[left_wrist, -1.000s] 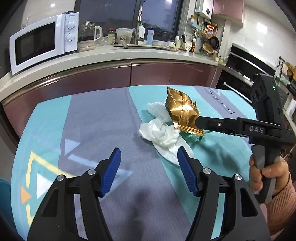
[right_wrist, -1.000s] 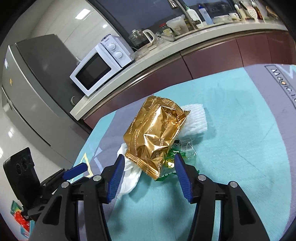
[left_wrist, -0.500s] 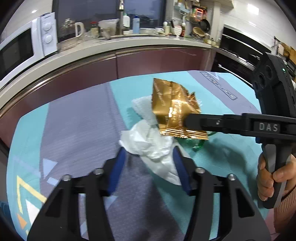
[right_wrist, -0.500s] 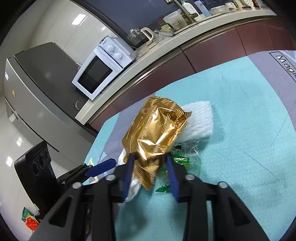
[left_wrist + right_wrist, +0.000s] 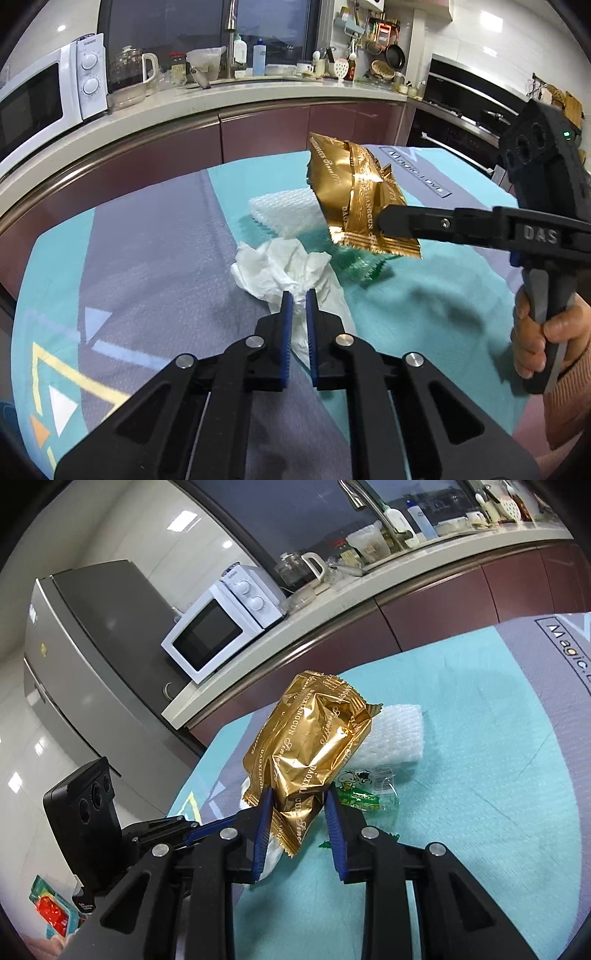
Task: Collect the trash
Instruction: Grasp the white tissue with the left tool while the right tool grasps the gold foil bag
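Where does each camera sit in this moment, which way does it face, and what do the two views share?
Left wrist: sits on the left tool, looking down along it over the table; its closing pads pinch the white tissue; the other hand grips the right tool.
Right wrist: sits on the right tool, facing the counter and microwave; its closing pads press the gold wrapper.
Shared: gold wrapper, white foam pad, green wrapper, teal tablecloth, microwave; each view shows the other tool.

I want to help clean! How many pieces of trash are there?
4: gold wrapper in right tool, tissue in left tool, foam sheet, green wrapper on cloth. More may hide underneath.
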`<act>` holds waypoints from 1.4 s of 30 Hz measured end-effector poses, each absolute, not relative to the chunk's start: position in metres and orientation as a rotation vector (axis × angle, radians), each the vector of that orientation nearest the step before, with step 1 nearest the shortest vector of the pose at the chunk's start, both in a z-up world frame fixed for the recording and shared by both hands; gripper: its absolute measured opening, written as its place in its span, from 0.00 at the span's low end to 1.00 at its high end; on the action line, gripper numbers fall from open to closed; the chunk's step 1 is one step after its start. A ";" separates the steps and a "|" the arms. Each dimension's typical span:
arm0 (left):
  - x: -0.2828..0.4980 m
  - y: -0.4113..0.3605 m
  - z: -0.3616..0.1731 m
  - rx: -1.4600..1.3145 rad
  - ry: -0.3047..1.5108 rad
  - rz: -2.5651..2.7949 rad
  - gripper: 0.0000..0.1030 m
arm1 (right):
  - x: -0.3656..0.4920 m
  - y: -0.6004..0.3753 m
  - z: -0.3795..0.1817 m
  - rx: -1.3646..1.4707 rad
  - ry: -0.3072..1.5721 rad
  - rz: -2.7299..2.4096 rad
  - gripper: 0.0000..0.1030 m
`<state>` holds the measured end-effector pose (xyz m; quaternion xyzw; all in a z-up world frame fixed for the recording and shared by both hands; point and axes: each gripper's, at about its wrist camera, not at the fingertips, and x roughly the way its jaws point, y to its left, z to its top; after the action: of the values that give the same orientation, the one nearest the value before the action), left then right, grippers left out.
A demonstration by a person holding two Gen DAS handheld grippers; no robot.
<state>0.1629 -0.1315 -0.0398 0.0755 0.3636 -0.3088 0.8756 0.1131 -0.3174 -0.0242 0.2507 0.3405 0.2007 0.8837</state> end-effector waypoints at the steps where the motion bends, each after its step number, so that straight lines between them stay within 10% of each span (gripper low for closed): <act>1: 0.160 -0.128 -0.038 0.154 0.754 -0.643 0.08 | 0.113 -0.317 -0.023 0.520 0.708 0.419 0.26; 15: 0.096 -0.060 -0.025 0.133 0.716 -0.663 0.05 | 0.099 -0.299 -0.019 0.446 0.720 0.444 0.26; 19: 0.093 -0.049 -0.030 0.101 0.742 -0.660 0.39 | 0.097 -0.294 -0.021 0.443 0.727 0.447 0.26; 28: 0.111 -0.087 -0.051 0.115 0.817 -0.669 0.48 | 0.093 -0.291 -0.021 0.447 0.736 0.436 0.26; 32: 0.122 -0.096 -0.059 0.108 0.873 -0.670 0.25 | 0.092 -0.291 -0.020 0.442 0.737 0.437 0.26; 42: 0.111 -0.085 -0.048 0.098 0.825 -0.658 0.15 | 0.093 -0.281 -0.020 0.417 0.740 0.460 0.26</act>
<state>0.1109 -0.0852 -0.0476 0.0469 0.3934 -0.3140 0.8628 0.0928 -0.2808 -0.0199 0.2006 0.3558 0.2213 0.8855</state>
